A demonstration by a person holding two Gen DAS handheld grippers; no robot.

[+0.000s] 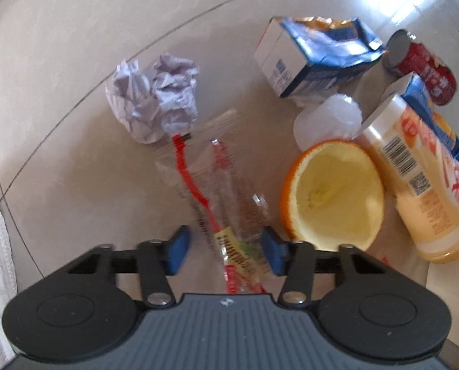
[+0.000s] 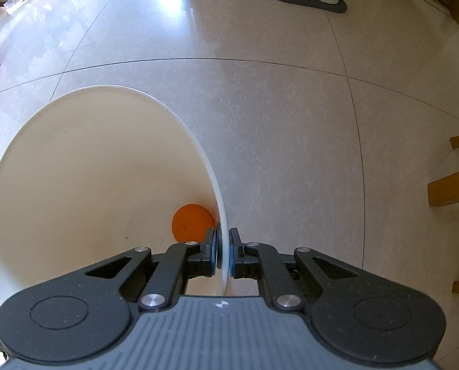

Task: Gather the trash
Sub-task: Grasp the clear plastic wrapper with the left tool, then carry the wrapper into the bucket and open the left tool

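Left tool (image 1: 225,252), pads apart, straddles one clear wrapper (image 1: 217,191); beside it lie one paper ball (image 1: 152,98), one orange peel (image 1: 331,194), two cartons (image 1: 309,61), one can (image 1: 420,67). Right tool (image 2: 225,248) is clamped on one white bin (image 2: 75,185).

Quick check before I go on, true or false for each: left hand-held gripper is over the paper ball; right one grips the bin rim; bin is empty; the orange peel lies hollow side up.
1. Left hand-held gripper is over the crumpled paper ball. False: it straddles the clear plastic wrapper.
2. Right hand-held gripper grips the white bin rim. True.
3. Bin is empty. False: an orange piece lies inside.
4. Orange peel half lies hollow side up. True.
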